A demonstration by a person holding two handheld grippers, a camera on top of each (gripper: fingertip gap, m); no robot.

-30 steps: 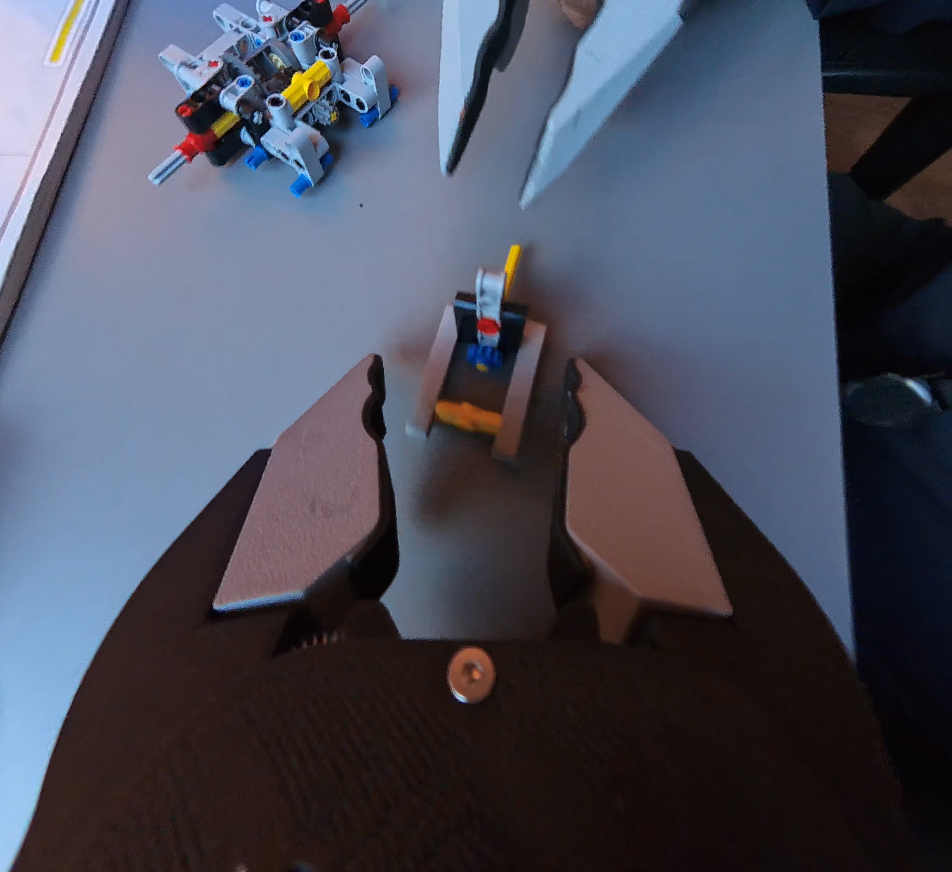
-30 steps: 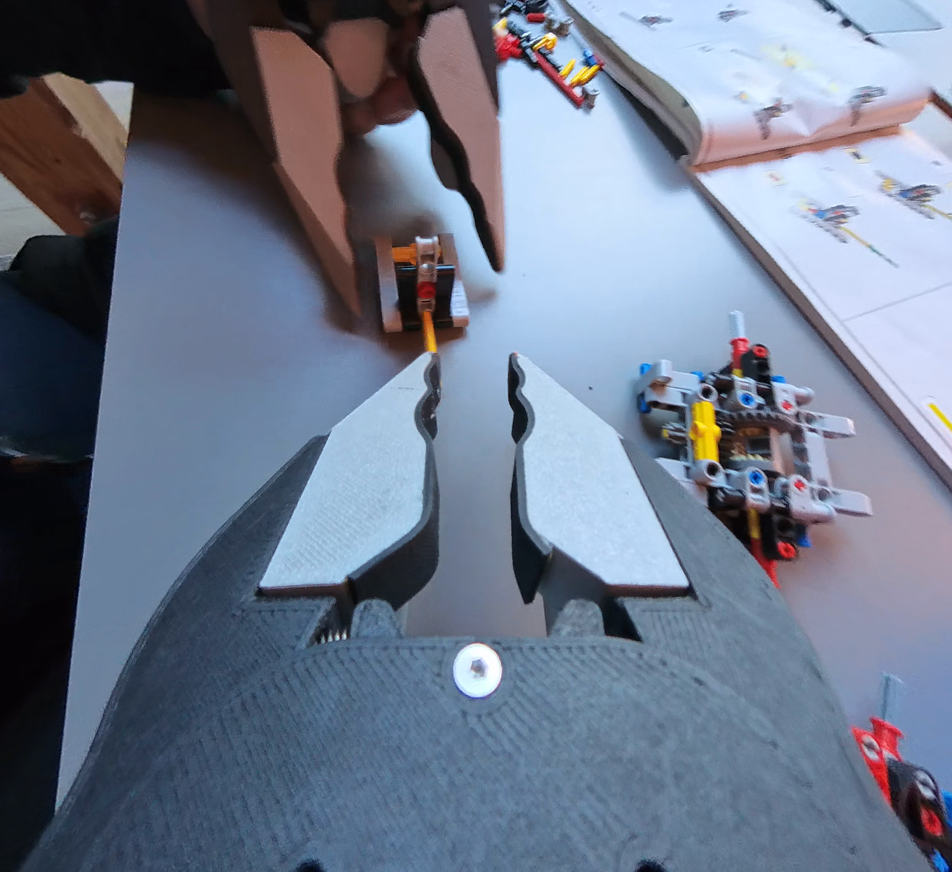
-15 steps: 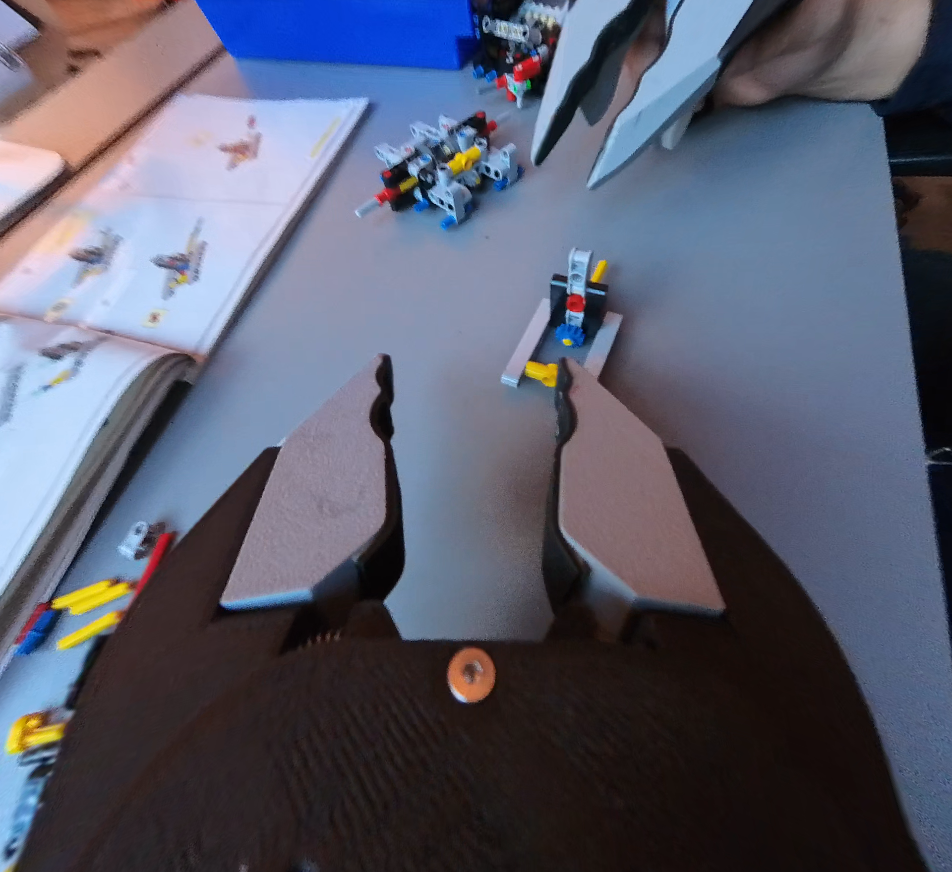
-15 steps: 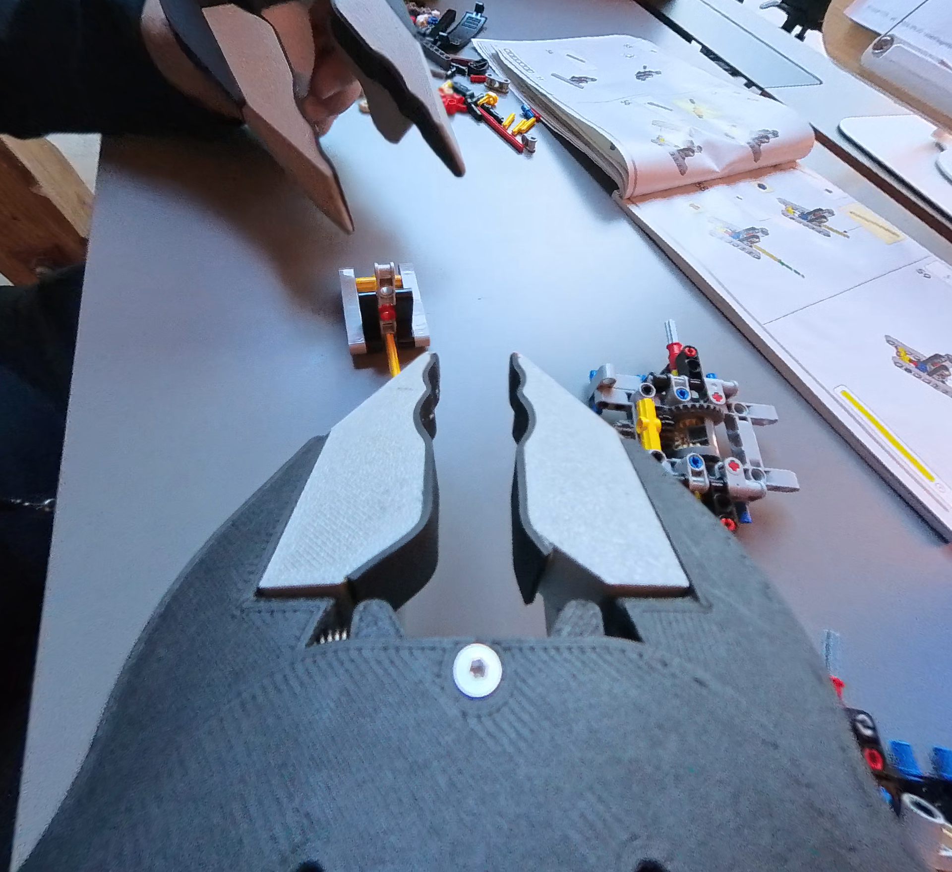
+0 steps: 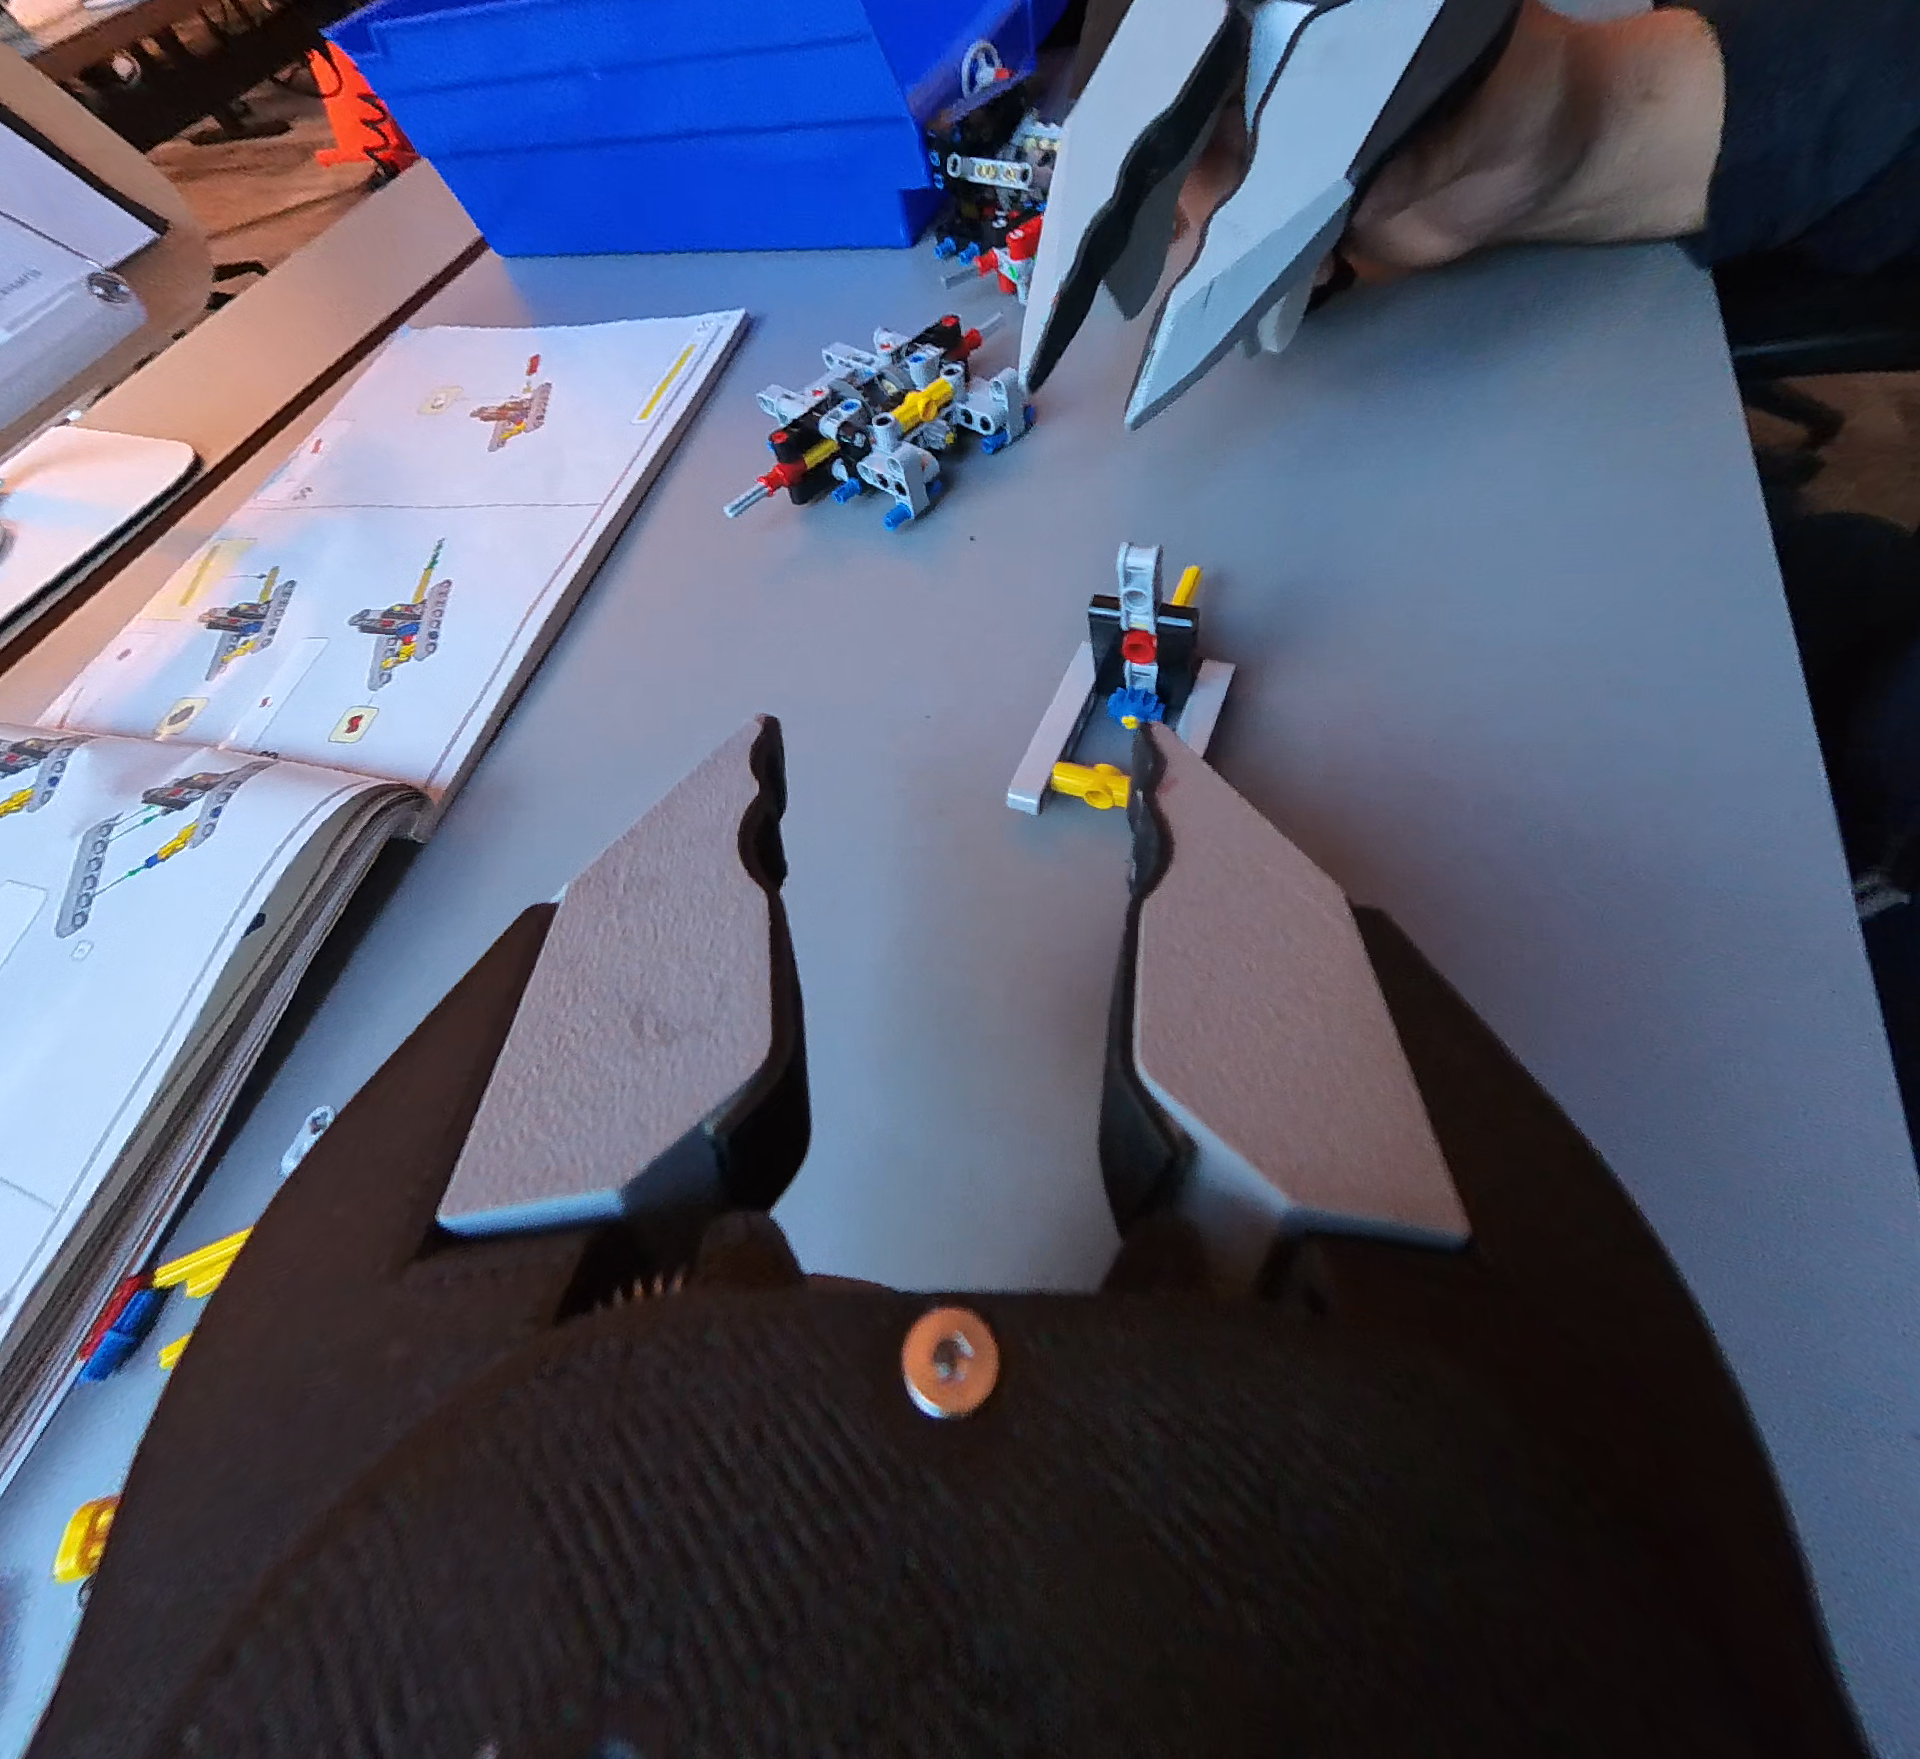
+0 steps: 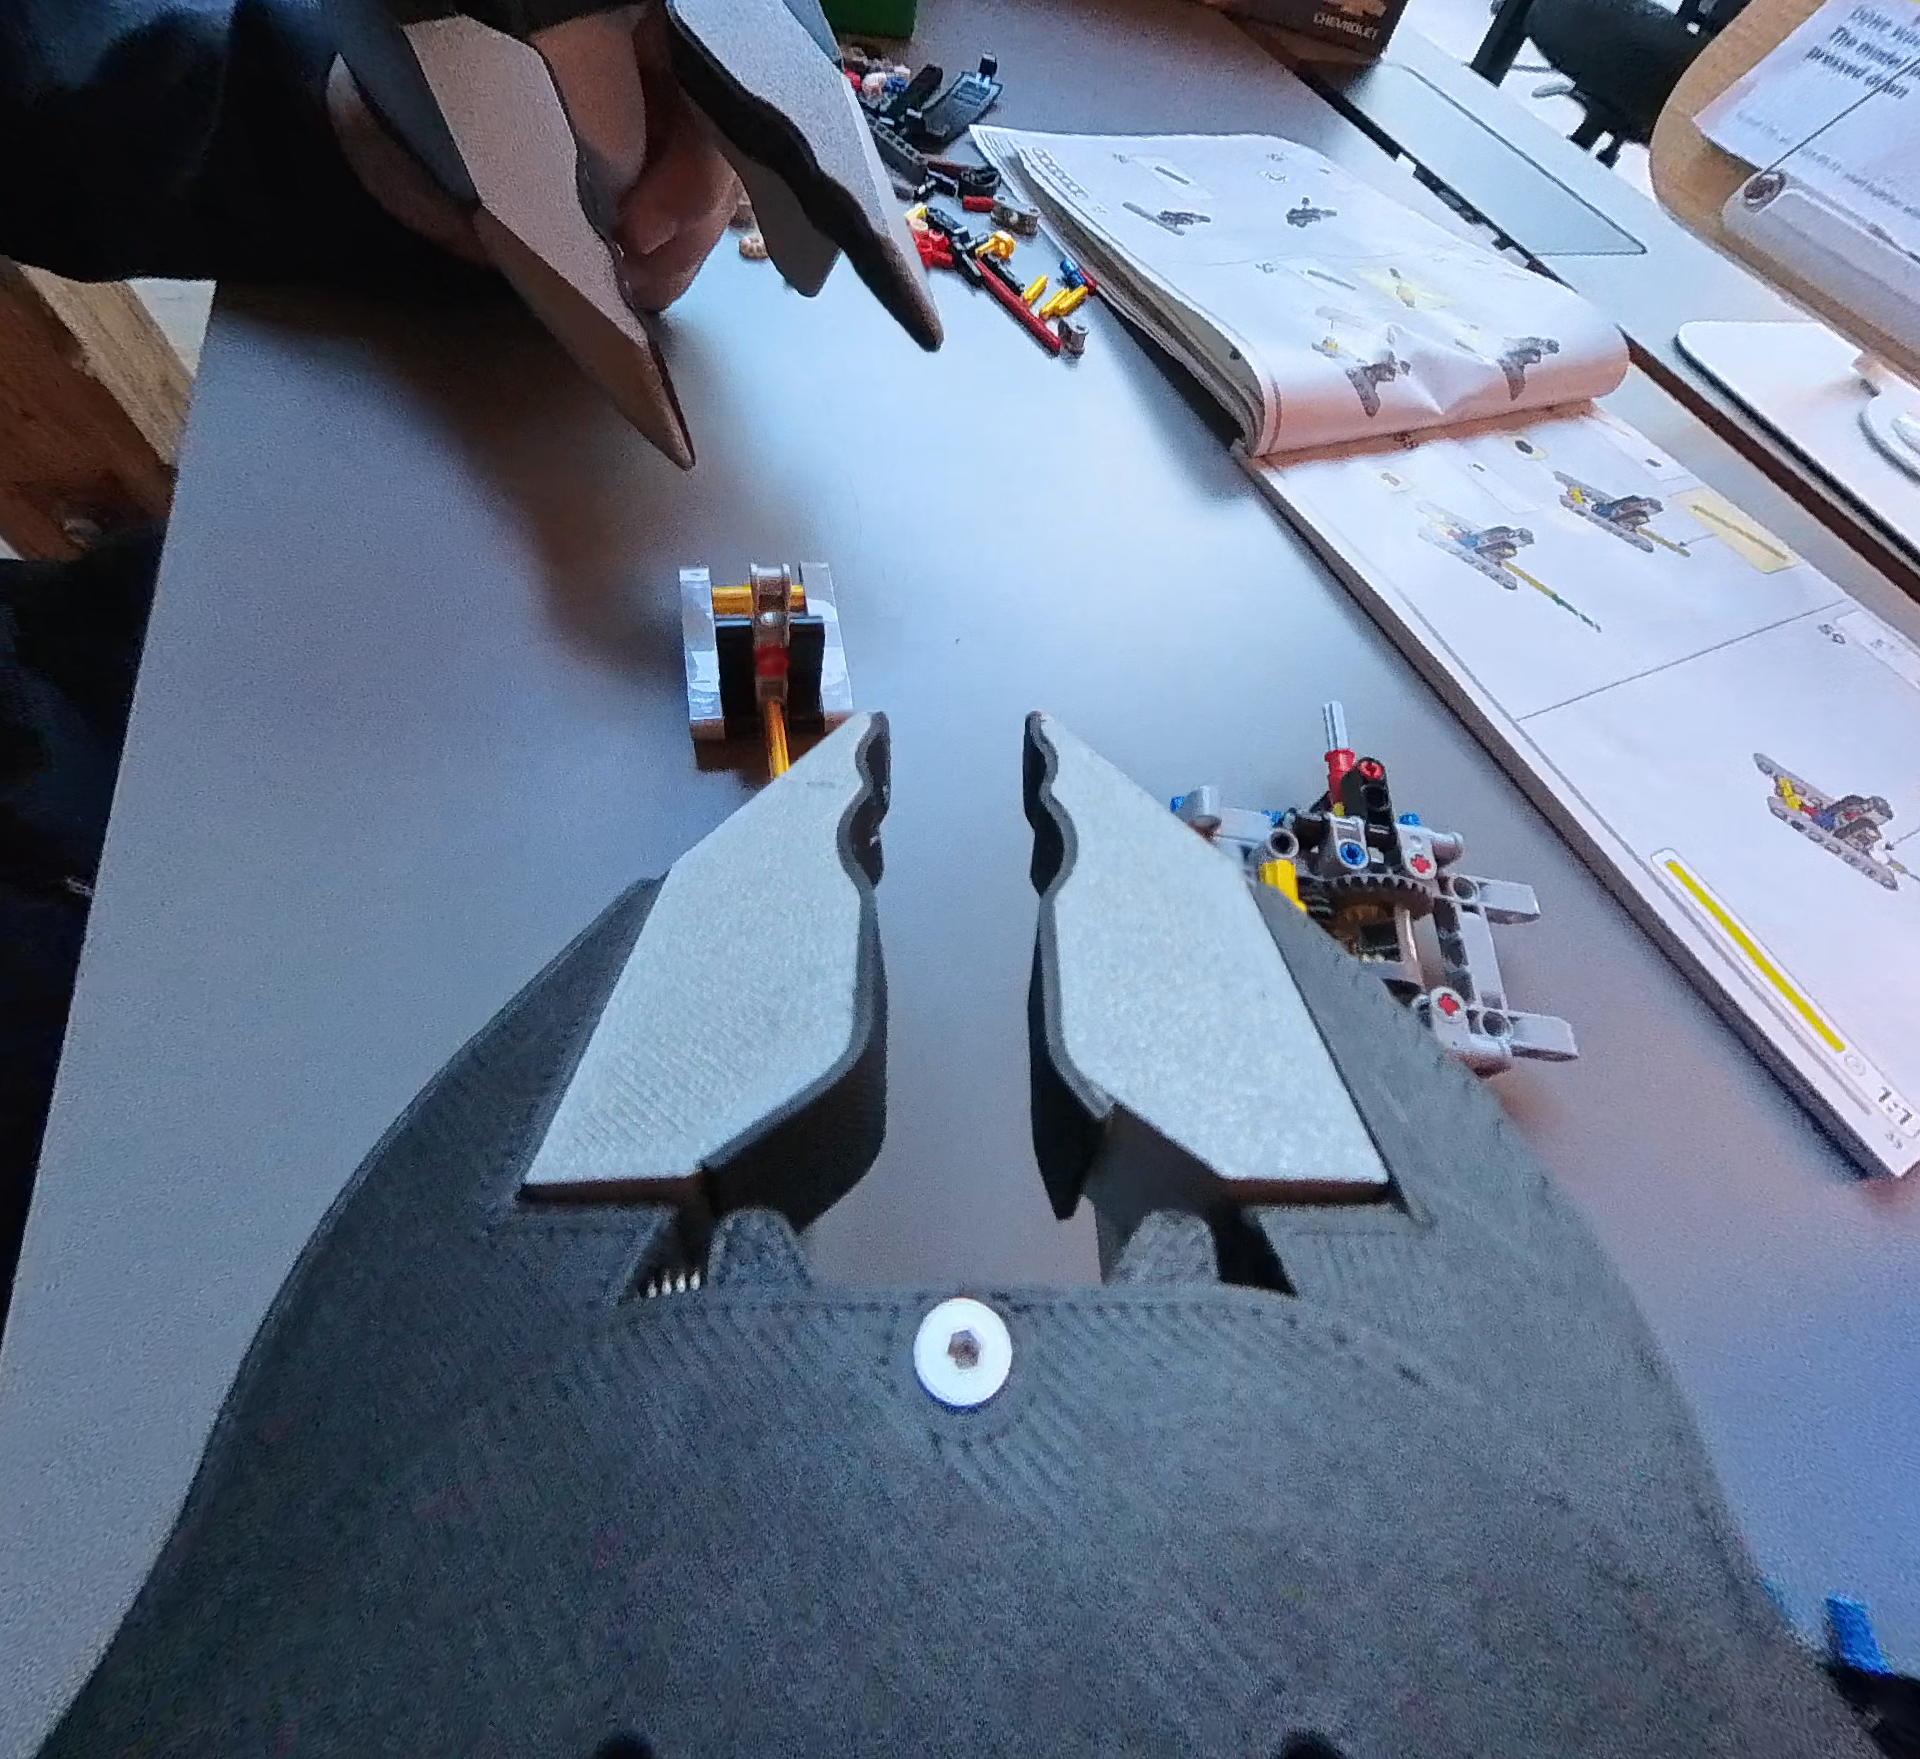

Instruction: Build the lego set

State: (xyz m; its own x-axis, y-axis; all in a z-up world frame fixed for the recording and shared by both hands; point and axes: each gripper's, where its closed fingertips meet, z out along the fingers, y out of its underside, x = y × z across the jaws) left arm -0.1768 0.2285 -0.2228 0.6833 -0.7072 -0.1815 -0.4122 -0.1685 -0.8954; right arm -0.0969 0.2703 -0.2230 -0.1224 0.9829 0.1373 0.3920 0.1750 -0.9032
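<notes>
A small brick assembly (image 5: 1127,691) with two grey side beams, a black block, a blue gear and yellow pins rests on the grey table (image 5: 1455,670); it also shows in the right wrist view (image 6: 764,655). My left gripper (image 5: 956,743) is open and empty above the table, its right fingertip (image 5: 1148,753) over the assembly's near end. My right gripper (image 6: 956,738) is open with a narrow gap and empty, raised behind the assembly. A larger grey, black and yellow geared assembly (image 5: 894,421) lies beyond; it also shows in the right wrist view (image 6: 1382,888).
An open instruction booklet (image 5: 312,618) lies at the left. A blue bin (image 5: 686,47) stands at the back with loose parts (image 5: 987,192) beside it. Small yellow, red and blue pins (image 5: 156,1294) lie by the booklet. The table's right edge is close. My right fingertips sit around 10 centimetres from my left ones.
Both grippers have lifted and drawn back from the small assembly, which stays on the table. The left jaws stay wide, the right jaws stay narrow. Neither took hold of anything.
</notes>
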